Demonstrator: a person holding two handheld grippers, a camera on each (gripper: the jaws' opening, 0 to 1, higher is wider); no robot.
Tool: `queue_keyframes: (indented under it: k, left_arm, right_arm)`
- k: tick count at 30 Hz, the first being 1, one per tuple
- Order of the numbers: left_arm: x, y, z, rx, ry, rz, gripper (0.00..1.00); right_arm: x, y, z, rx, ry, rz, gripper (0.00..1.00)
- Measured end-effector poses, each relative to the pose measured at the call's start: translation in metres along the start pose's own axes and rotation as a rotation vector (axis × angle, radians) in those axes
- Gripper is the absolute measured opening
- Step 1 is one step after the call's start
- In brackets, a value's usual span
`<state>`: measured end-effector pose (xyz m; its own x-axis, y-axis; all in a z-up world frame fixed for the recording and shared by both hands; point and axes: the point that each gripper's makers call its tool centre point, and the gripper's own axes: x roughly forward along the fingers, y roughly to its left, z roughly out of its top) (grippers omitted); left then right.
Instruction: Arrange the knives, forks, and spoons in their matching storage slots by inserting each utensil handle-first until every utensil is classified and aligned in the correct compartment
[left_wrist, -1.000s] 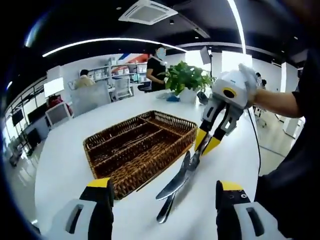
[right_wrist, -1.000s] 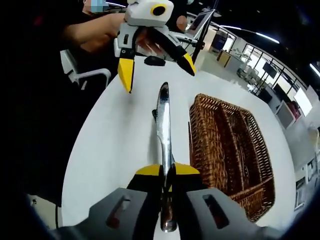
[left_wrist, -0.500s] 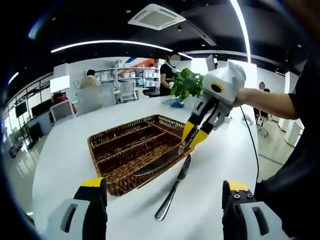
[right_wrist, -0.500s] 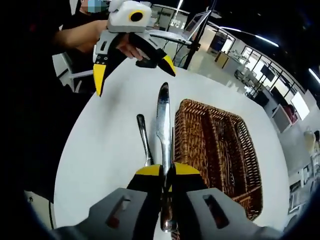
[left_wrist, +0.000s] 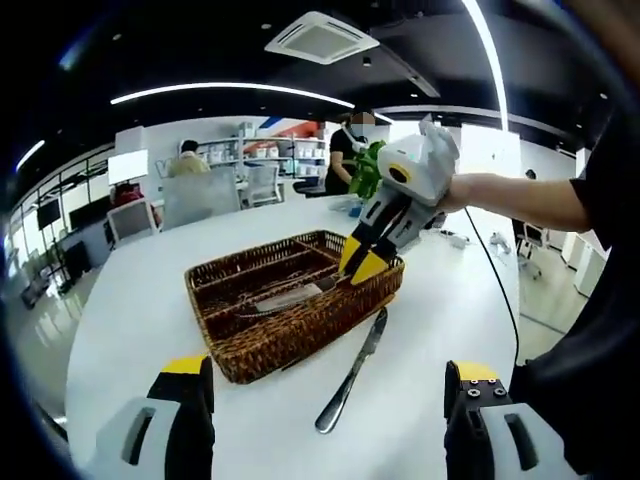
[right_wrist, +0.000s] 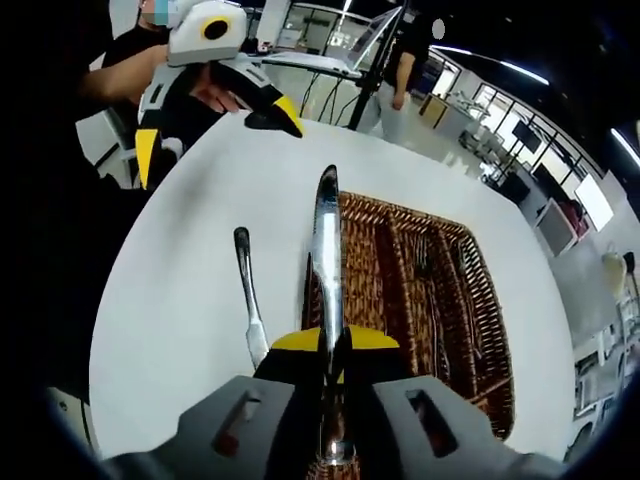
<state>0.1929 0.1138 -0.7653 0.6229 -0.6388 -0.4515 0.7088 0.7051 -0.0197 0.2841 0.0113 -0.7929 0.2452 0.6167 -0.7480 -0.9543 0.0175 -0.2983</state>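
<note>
The right gripper (left_wrist: 362, 268) now carries its knife (left_wrist: 290, 297) over the wicker basket (left_wrist: 300, 335), up from the worktop (left_wrist: 130, 330), leaving the second knife (left_wrist: 353, 372) lying alone beside the basket.

A large white desk (left_wrist: 150, 300) with a rounded edge stands in an open-plan office. The ceiling is dark, with a square air-conditioning cassette (left_wrist: 322, 36) set in it and long curved light strips (left_wrist: 230, 90) running across. Beyond the desk's far end are grey office chairs (left_wrist: 200, 195), shelving (left_wrist: 290, 160) against a pale wall, and a green potted plant (left_wrist: 368, 170). People stand and sit in the background. In the right gripper view a black stand (right_wrist: 372, 60) rises past the desk's edge, the pale floor (right_wrist: 420, 140) stretches beyond it, and more workstations (right_wrist: 520, 180) line the far side under strip lights.
</note>
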Motion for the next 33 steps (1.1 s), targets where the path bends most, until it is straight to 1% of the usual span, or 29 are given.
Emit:
queue_keyframes:
  k: [7,10,12,15,21,24,26,30,33]
  left_arm:
    - [-0.001,-0.001,-0.007,0.002,0.018,-0.003,1.0]
    - [-0.002,0.0,-0.008,0.001,0.014,0.003,1.0]
    - [-0.003,0.001,-0.008,-0.001,0.011,0.005,1.0]
    - [-0.003,0.002,-0.01,0.003,0.021,0.008,1.0]
    - [-0.006,0.002,-0.011,0.013,0.022,0.0,1.0]
    - [-0.007,0.004,-0.015,0.021,0.043,0.0,1.0]
    - [-0.007,0.004,-0.015,0.023,0.042,0.0,1.0]
    - [-0.007,0.004,-0.013,0.022,0.037,-0.002,1.0]
    - [-0.007,0.004,-0.013,0.025,0.037,-0.001,1.0]
  right_arm:
    - [0.013,-0.017,-0.001,0.012,0.023,-0.013,0.05]
    - [0.019,-0.021,-0.003,0.016,0.034,-0.017,0.05]
    - [0.024,-0.024,-0.005,0.023,0.043,-0.014,0.05]
    - [0.03,-0.029,-0.009,0.038,0.056,-0.027,0.05]
    - [0.035,-0.033,-0.013,0.047,0.072,-0.036,0.05]
    - [0.039,-0.035,-0.019,0.064,0.082,-0.04,0.05]
    - [0.042,-0.036,-0.022,0.07,0.088,-0.042,0.05]
    - [0.05,-0.04,-0.021,0.078,0.094,-0.05,0.05]
    - [0.057,-0.04,-0.023,0.081,0.108,-0.037,0.05]
